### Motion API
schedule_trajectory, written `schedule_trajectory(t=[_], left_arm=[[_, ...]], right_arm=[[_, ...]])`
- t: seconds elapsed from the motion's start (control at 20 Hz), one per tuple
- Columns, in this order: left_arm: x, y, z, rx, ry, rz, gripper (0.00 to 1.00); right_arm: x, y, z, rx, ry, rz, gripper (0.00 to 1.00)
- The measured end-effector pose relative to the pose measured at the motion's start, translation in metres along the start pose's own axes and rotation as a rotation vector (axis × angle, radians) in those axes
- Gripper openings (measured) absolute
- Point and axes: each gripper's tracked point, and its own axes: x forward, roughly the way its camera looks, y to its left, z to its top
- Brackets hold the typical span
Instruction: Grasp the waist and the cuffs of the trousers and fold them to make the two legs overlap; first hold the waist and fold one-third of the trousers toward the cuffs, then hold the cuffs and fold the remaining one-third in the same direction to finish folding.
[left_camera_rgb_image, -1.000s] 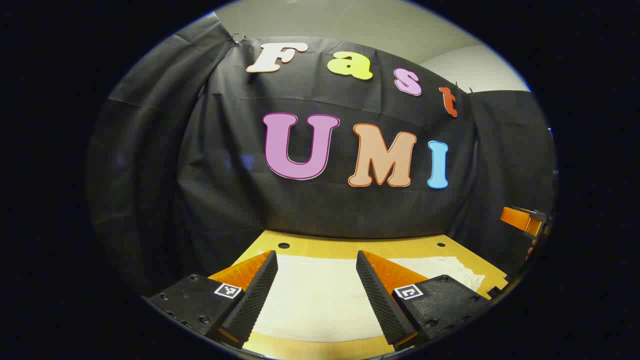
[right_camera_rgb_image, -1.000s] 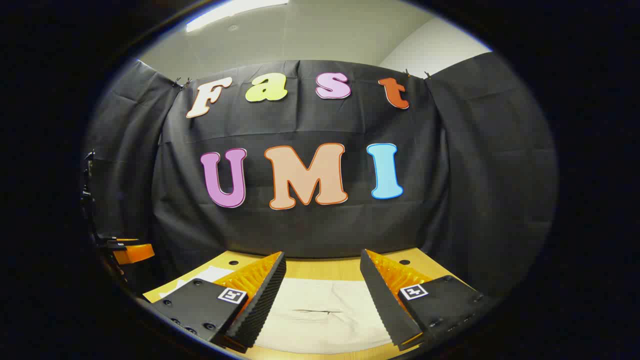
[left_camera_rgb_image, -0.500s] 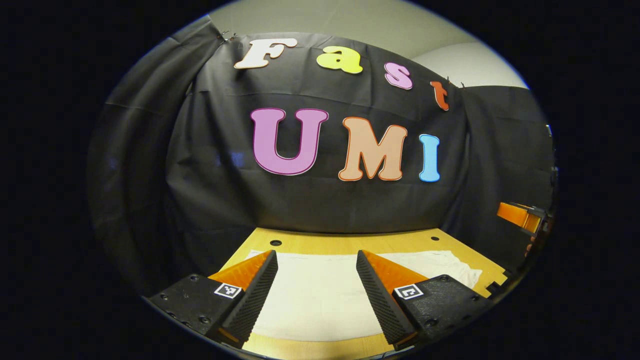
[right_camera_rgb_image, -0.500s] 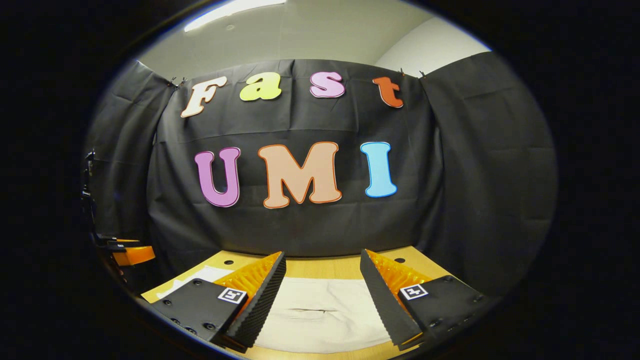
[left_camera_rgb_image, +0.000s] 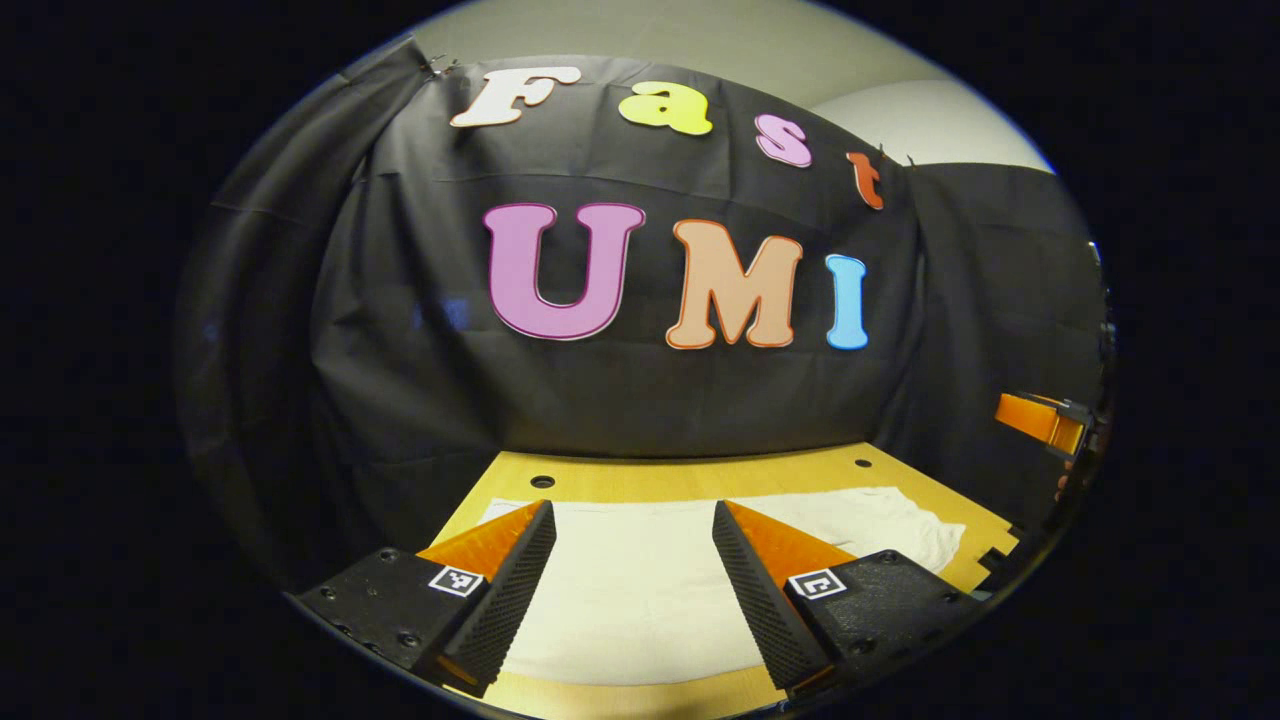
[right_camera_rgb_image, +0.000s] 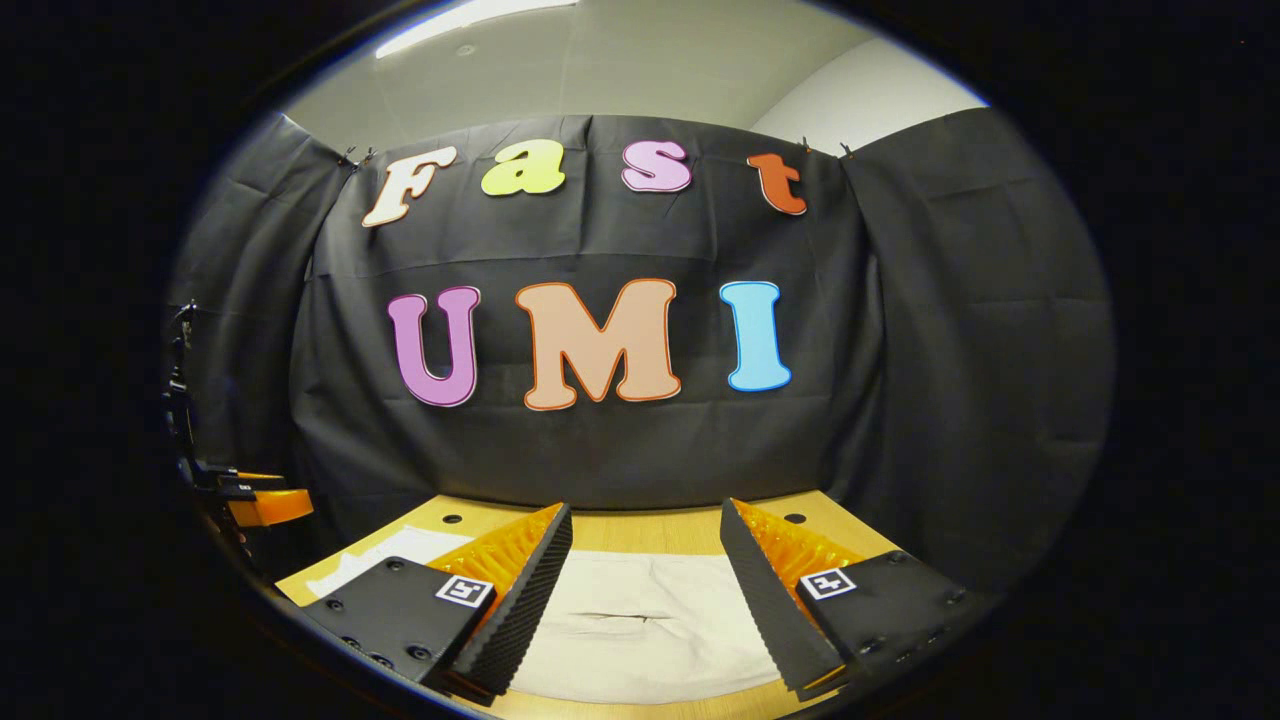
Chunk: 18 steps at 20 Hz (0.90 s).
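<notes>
The trousers (left_camera_rgb_image: 640, 590), pale cream cloth, lie flat on a smooth wooden table (left_camera_rgb_image: 700, 472) with small round holes near its far edge. In the left gripper view the left gripper (left_camera_rgb_image: 632, 590) hangs above them, its two wedge-shaped, ribbed fingers apart and holding nothing; the cloth looks smooth here, crumpled toward its right end. In the right gripper view the right gripper (right_camera_rgb_image: 645, 600) also has its fingers spread and empty, over a part of the trousers (right_camera_rgb_image: 640, 625) with a dark crease. Black wrinkled cloth (right_camera_rgb_image: 620, 440) hangs behind.
</notes>
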Motion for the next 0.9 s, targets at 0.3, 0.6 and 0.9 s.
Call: schedule_trajectory(t=[0.3,0.6,0.9], left_arm=[[0.012,-0.011,-0.034,0.176,0.116,-0.235,0.95],[0.004,-0.003,-0.099,0.319,0.339,-0.507,0.93],[-0.006,0.041,-0.173,0.523,0.604,-0.596,0.92]], right_arm=[[-0.003,-0.007,-0.018,0.013,0.038,-0.042,0.95],[-0.016,-0.023,-0.031,-0.004,0.086,-0.083,0.95],[-0.025,-0.044,-0.044,-0.005,0.135,-0.131,0.95]])
